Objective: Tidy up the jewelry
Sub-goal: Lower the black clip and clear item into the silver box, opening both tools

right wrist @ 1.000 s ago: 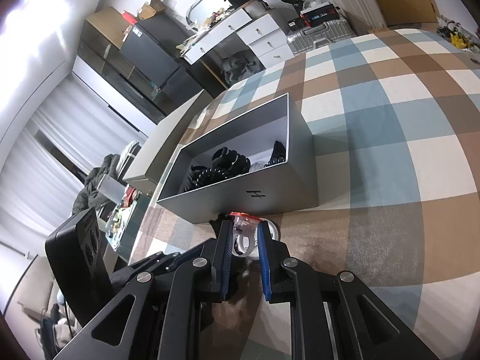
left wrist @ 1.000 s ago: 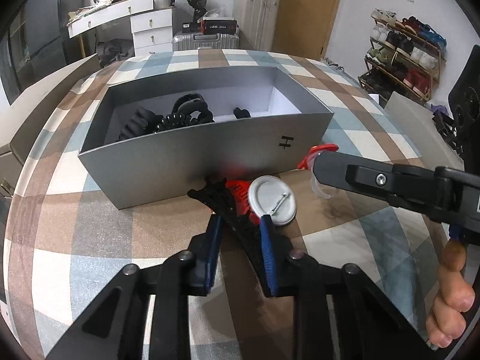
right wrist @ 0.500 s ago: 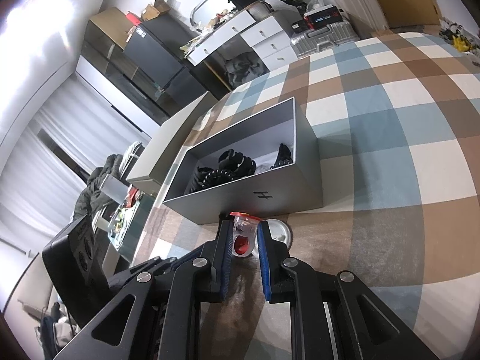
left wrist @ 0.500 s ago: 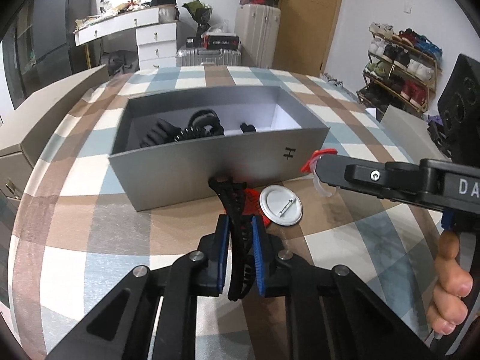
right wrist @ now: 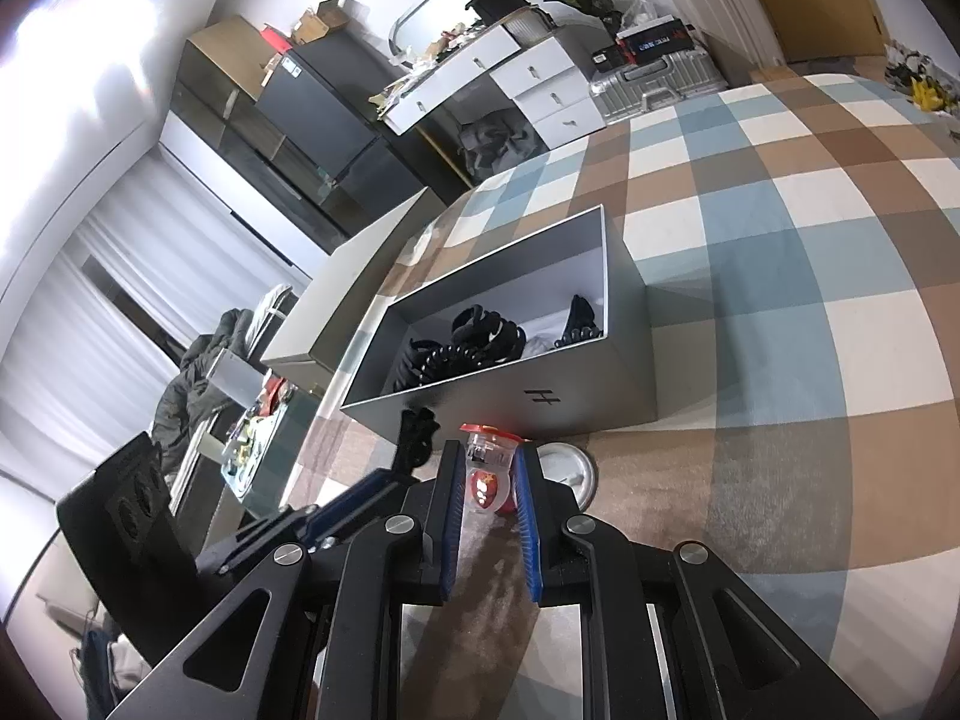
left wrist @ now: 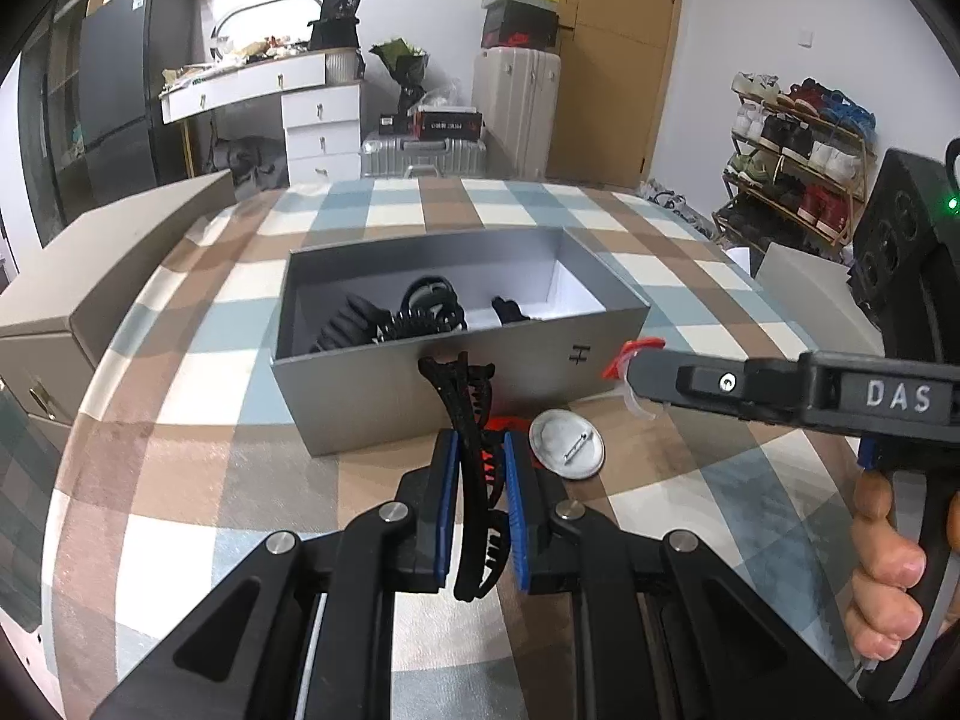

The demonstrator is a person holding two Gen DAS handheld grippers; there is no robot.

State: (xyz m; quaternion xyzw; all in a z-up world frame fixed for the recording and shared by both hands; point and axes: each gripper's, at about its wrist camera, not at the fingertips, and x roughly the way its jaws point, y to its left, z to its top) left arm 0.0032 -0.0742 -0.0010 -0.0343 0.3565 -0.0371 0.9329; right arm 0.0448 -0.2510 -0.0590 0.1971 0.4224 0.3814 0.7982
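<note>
My left gripper (left wrist: 480, 450) is shut on a black hair claw clip (left wrist: 465, 396), held upright just above the table before the grey open box (left wrist: 372, 402). Several black hair pieces (left wrist: 414, 315) lie inside the box. My right gripper (right wrist: 489, 456) is shut on a small clear trinket with a red top (right wrist: 487, 477), close to the box's front wall (right wrist: 540, 399). In the left wrist view the right gripper (left wrist: 642, 369) reaches in from the right with that trinket (left wrist: 624, 354). The right wrist view shows the left gripper (right wrist: 402, 477) and the clip (right wrist: 414, 438).
A round silver pin badge (left wrist: 567, 443) lies face down on the checked tablecloth (left wrist: 180, 480) between both grippers, with a red item (left wrist: 504, 423) beside it. A beige box lid (left wrist: 90, 264) sits at the table's left. A hand (left wrist: 882, 570) grips the right handle.
My left gripper's jaws closed on the black claw clip and raised it off the table, tilting up and drawing back a little. The right gripper kept still with its trinket.
</note>
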